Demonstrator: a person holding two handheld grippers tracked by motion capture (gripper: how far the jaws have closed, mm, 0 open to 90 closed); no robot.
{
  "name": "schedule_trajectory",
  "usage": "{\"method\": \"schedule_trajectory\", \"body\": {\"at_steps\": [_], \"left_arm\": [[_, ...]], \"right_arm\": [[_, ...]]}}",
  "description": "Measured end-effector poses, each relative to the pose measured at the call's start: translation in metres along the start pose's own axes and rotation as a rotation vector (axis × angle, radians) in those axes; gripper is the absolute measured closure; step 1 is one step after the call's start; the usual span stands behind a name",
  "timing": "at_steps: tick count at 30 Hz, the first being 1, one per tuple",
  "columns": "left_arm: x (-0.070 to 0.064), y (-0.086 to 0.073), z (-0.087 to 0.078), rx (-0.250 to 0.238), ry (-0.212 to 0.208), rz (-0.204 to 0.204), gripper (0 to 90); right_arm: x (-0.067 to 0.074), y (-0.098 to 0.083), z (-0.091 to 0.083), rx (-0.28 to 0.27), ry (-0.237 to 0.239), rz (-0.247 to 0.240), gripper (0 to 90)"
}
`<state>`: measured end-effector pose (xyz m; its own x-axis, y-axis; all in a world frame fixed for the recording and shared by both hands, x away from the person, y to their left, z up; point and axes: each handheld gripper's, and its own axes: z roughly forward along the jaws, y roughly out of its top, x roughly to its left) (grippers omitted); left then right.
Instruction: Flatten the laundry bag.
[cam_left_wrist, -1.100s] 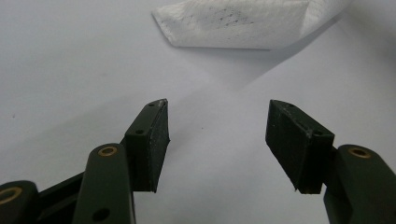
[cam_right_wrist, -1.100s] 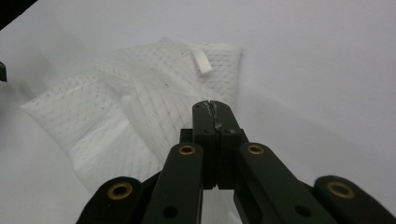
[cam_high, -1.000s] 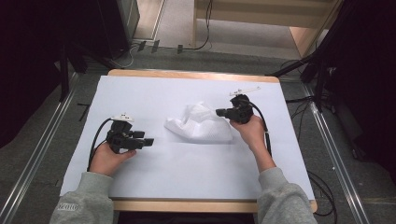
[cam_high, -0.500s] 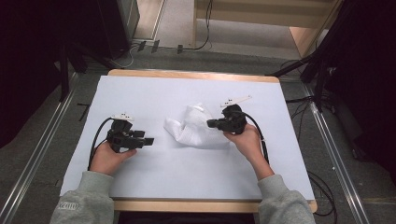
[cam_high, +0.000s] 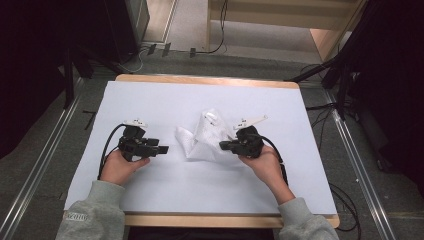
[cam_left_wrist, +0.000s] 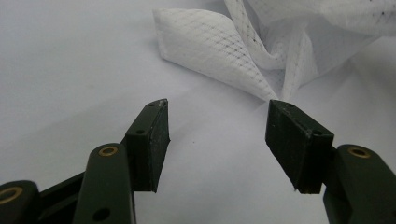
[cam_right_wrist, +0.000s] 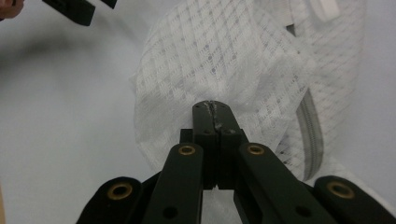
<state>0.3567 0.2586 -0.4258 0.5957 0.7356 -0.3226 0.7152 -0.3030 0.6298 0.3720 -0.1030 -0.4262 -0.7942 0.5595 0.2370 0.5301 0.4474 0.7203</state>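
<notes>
The fingers (cam_left_wrist: 150, 140) of the left gripper (cam_left_wrist: 217, 135) stand wide apart, just before one crumpled white mesh bag (cam_left_wrist: 219, 51). The right gripper (cam_right_wrist: 213, 114) has its jaws pressed together at the mesh; whether any fabric is pinched, I cannot tell.

Left hand-held gripper (cam_left_wrist: 215, 140) agape, right (cam_right_wrist: 215, 109) pinched.

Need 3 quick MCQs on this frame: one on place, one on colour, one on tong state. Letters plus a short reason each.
1. Where does the white mesh zip bag lie?
A. between the two tongs
B. off the table
C. left of both tongs

2. What colour is the sheet covering the table?
A. green
B. white
C. black

3. How do the left tongs stand?
A. shut on the bag
B. open, short of the bag
C. shut, gripping nothing

Answers: 1 A, in the high view the bag sits mid-table between the hands. 2 B, the sheet is plain white. 3 B, the jaws stand wide apart with the bag ahead, while the right tongs are shut at the mesh.
</notes>
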Motion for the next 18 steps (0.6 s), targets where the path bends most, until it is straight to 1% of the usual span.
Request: {"method": "schedule_trajectory", "body": {"at_steps": [6,8,11,12,13,16,18], "left_arm": [[0.0,0.004,0.004,0.003,-0.015,0.002,41.5],[-0.001,0.005,0.005,0.003,-0.017,0.003,41.7],[-0.002,0.007,0.009,0.004,-0.023,0.004,41.8],[-0.002,0.009,0.01,0.006,-0.025,0.01,41.9],[-0.002,0.011,0.014,0.005,-0.029,0.006,41.9],[-0.002,0.014,0.019,0.009,-0.026,0.013,41.9],[-0.001,0.016,0.023,0.007,-0.027,0.006,41.9]], "right_arm": [[0.012,-0.011,0.003,0.025,0.012,-0.02,90.0],[0.016,-0.015,0.004,0.037,0.015,-0.016,90.0],[0.02,-0.02,0.005,0.048,0.017,-0.021,90.0],[0.021,-0.022,0.005,0.05,0.015,-0.017,90.0],[0.022,-0.024,0.005,0.053,0.016,-0.017,90.0],[0.024,-0.028,0.005,0.056,0.012,-0.016,90.0],[0.025,-0.032,0.005,0.061,0.012,-0.015,90.0]]}}
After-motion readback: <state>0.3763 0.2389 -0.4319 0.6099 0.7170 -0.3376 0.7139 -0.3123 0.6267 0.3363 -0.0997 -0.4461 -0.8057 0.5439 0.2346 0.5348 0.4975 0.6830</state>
